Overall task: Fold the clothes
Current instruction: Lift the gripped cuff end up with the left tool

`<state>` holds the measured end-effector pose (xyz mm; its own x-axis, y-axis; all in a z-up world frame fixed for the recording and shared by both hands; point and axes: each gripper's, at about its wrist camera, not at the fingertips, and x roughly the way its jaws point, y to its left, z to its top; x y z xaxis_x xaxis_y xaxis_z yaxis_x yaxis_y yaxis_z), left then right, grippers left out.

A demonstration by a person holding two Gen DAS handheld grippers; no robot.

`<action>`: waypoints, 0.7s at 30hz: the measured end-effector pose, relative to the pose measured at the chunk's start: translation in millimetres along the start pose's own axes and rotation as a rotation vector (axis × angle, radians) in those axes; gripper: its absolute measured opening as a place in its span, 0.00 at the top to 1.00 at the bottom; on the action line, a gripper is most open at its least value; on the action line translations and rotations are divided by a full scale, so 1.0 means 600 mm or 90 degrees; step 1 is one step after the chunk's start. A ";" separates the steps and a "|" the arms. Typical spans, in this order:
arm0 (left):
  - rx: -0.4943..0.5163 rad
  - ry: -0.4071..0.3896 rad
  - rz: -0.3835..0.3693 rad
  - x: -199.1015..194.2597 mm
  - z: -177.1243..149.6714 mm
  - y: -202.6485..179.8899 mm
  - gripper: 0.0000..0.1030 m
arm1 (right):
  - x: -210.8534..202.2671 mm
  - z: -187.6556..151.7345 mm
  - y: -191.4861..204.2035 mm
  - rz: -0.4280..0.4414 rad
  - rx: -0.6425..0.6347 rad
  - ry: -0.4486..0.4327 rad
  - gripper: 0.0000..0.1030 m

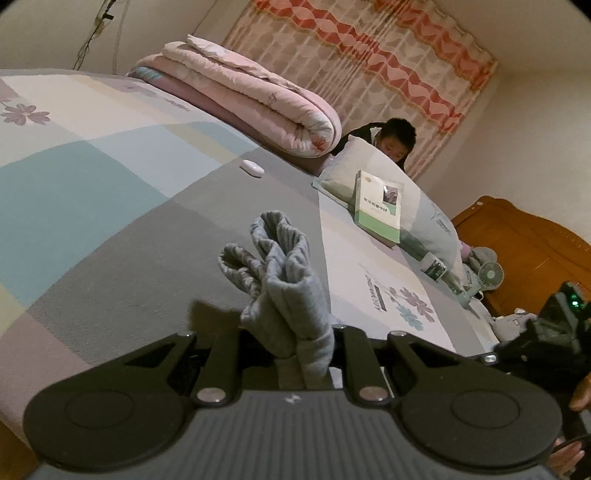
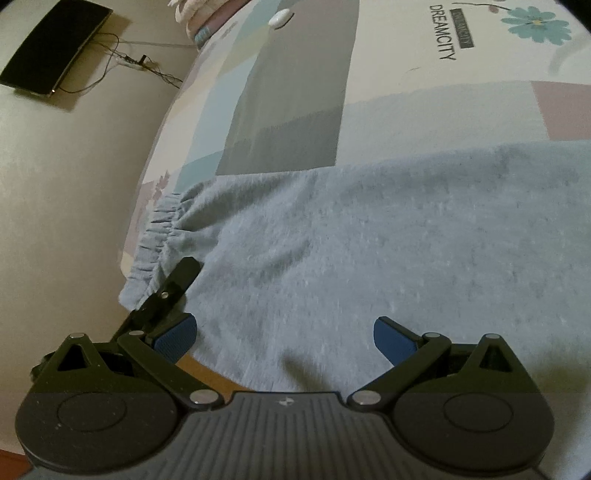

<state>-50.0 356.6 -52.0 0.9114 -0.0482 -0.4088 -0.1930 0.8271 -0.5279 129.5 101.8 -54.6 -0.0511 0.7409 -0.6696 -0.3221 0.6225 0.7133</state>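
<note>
Left tongs (image 1: 295,354), lower centre, pinch my grey trousers' cuffs (image 1: 280,273). Right tongs (image 2: 284,336) stand spread above the trousers (image 2: 369,240), which fill the frame's middle on the bed (image 2: 295,110).

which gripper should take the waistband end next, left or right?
Right. The right gripper is open above the grey pants, near their elastic waistband. The left gripper is shut on the bunched cuffs.

Both wrist views low, close over bed (image 1: 110,229); shared: patchwork sheet, white remote (image 2: 279,17).
</note>
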 end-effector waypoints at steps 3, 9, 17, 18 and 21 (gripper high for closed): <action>-0.002 -0.002 -0.006 0.000 0.000 0.000 0.85 | 0.018 0.008 -0.005 -0.012 0.002 -0.003 0.00; -0.001 -0.005 -0.018 0.000 0.001 0.002 0.85 | 0.030 0.042 -0.010 -0.035 0.003 -0.040 0.00; 0.001 -0.009 -0.035 0.009 -0.002 0.009 0.85 | 0.041 0.109 -0.018 -0.049 -0.001 -0.074 0.00; -0.001 -0.008 -0.035 0.009 -0.002 0.010 0.85 | 0.043 0.116 -0.019 -0.048 -0.003 -0.074 0.00; -0.004 -0.008 -0.036 0.011 -0.003 0.014 0.85 | 0.040 0.130 -0.018 -0.049 -0.012 -0.091 0.00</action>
<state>-46.2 362.1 -60.2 0.9253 -0.0875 -0.3689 -0.1437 0.8195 -0.5548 205.4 132.5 -62.1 0.1091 0.7203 -0.6850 -0.3373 0.6751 0.6561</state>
